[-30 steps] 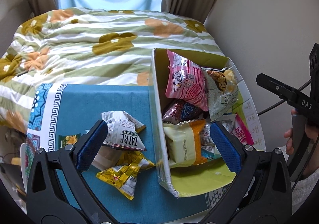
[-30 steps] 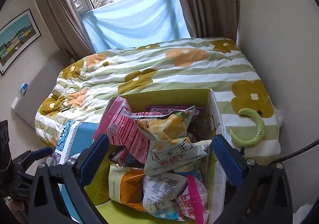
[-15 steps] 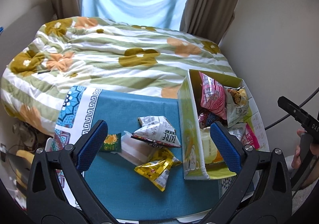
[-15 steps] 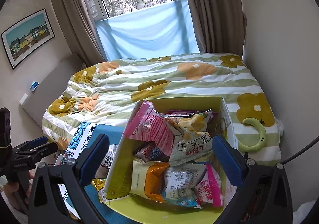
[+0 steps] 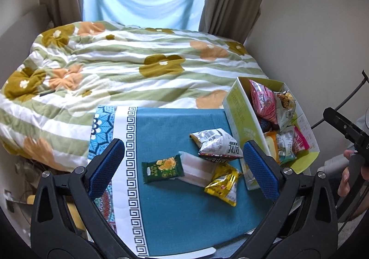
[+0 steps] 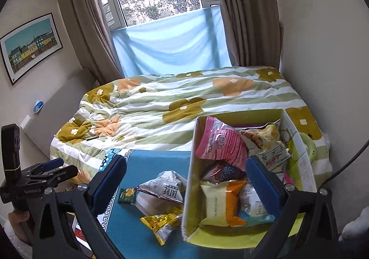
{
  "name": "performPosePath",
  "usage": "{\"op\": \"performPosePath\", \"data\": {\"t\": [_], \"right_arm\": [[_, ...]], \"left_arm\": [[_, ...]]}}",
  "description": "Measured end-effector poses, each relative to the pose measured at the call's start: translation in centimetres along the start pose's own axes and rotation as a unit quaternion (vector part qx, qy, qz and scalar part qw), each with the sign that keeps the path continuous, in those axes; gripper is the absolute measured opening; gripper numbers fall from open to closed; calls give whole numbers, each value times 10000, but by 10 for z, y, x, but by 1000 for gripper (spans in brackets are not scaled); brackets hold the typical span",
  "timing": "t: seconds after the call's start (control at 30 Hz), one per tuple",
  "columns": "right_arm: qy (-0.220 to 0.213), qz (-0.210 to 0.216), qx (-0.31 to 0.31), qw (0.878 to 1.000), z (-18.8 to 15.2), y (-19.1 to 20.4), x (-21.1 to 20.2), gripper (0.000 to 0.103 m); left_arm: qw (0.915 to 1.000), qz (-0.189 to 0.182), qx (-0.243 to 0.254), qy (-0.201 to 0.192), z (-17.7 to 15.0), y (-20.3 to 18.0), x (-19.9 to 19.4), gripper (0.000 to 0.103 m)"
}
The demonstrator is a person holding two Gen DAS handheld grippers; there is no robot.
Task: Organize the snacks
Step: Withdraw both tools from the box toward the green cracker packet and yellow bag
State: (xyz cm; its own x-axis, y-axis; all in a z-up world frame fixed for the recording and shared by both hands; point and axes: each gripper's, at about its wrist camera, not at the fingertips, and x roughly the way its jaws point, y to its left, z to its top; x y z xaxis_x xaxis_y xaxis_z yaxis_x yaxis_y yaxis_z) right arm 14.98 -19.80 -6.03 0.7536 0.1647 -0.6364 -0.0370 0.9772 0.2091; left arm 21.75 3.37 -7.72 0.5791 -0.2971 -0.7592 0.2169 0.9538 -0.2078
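Four loose snacks [image 5: 203, 164], framed picture [image 6: 30, 43] right-view only

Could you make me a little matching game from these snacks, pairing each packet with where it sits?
Things:
1. pink packet
2. yellow packet
3. dark green packet
4. orange and cream packet

Places:
A. on the blue cloth, leftmost of the loose snacks
B. upright at the far end of the box
C. on the blue cloth, closest to the camera
D. lying at the near end of the box

Pairs: 1-B, 2-C, 3-A, 4-D

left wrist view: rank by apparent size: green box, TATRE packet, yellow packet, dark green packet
1. green box
2. TATRE packet
3. yellow packet and dark green packet: look about alike, not ranking them.
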Motion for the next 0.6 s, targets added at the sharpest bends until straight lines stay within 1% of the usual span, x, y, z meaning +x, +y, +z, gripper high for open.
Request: {"op": "performPosePath", "data": {"t": [0.23, 0.37, 0.43, 0.5, 0.6], "right_arm": [[101, -213, 292, 9993, -22, 53, 21, 103], [154, -395, 406, 9983, -35, 76, 36, 103], [190, -508, 520, 9972, -46, 85, 43, 103], [238, -646, 673, 9954, -57, 91, 52, 103], [309, -1053, 838, 9904, -75, 97, 64, 103]], "left_arm": [[9981, -210, 501, 294, -4, 51, 16, 102], [9931, -373, 953, 570, -12, 70, 40, 102], [9878, -495, 1262, 766, -19, 74, 57, 102], [9796, -594, 1654, 973, -27, 72, 76, 102], [9607, -834, 2334, 1251, -41, 65, 104, 102]]}}
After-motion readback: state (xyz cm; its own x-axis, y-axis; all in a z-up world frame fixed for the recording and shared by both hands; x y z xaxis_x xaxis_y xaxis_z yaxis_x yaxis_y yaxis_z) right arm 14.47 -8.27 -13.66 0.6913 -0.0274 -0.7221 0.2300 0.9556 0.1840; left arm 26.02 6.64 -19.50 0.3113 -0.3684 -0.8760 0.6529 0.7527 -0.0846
